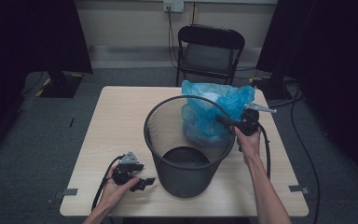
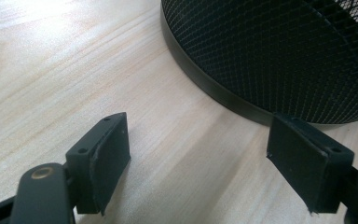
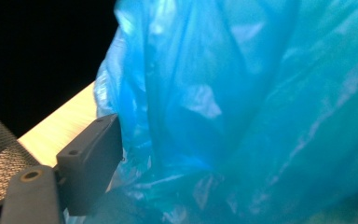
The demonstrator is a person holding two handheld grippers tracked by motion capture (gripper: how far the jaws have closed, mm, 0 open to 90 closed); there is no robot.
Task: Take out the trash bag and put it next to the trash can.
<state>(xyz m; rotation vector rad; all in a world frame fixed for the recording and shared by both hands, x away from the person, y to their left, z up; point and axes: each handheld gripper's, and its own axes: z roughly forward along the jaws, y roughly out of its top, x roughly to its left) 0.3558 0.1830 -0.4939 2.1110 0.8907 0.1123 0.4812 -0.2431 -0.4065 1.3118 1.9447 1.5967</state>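
A black wire-mesh bin is stood at the middle of the pale wood-grain table. A crumpled blue plastic bag is seen at the bin's 1 o'clock, touching its rim. The right gripper is pushed into the bag; its jaw spacing cannot be told. The left gripper is held wide and empty at the bin's 8 o'clock. A black folding chair is placed beyond the table at 12 o'clock.
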